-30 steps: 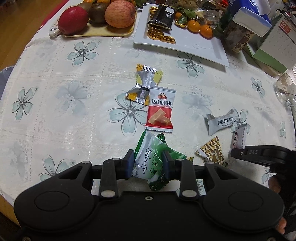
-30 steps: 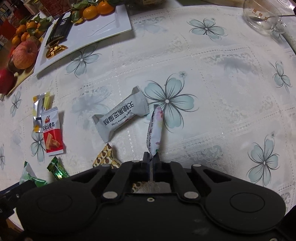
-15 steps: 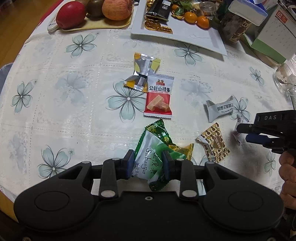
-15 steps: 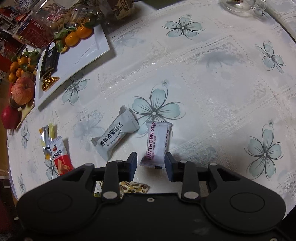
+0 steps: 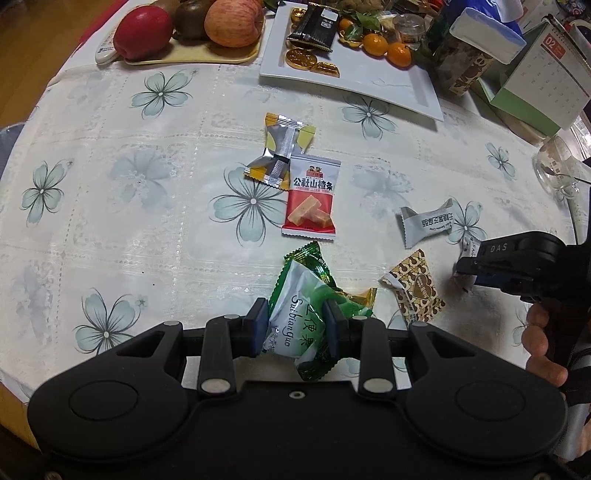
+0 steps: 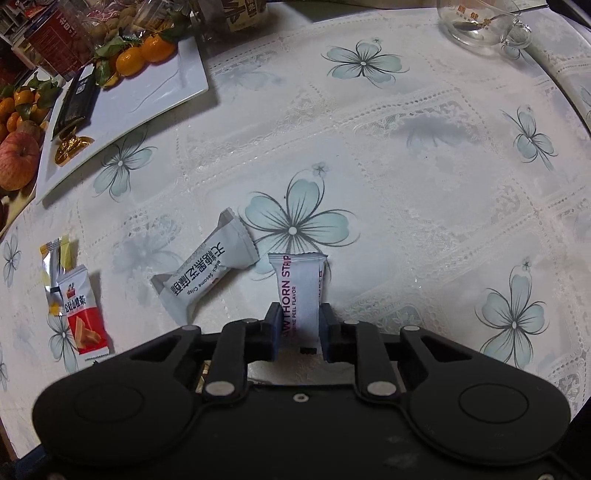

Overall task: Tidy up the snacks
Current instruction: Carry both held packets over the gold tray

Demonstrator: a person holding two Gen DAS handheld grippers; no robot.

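Note:
My left gripper [image 5: 295,326] is shut on a green-and-white snack packet [image 5: 301,317], held above the table. My right gripper [image 6: 298,325] is shut on a white hawthorn strip packet [image 6: 300,286]; it also shows at the right of the left wrist view [image 5: 466,267]. Loose on the flowered tablecloth lie a grey sesame crisp packet [image 6: 205,275], a red hawthorn packet [image 5: 311,199], a silver-yellow packet [image 5: 280,151], a brown heart-print packet [image 5: 415,290] and a gold wrapper [image 5: 360,297]. The white plate [image 5: 388,85] holds a black packet, gold coins and oranges.
A yellow tray with apples [image 5: 192,55] stands at the back left. A box, a jar and a desk calendar [image 5: 535,85] stand at the back right. A glass cup [image 6: 476,22] sits near the table's right edge.
The right gripper had opened around the hawthorn strip packet half a second ago and has now shut on its flat sides. The left gripper keeps its green packet and has lifted slightly.

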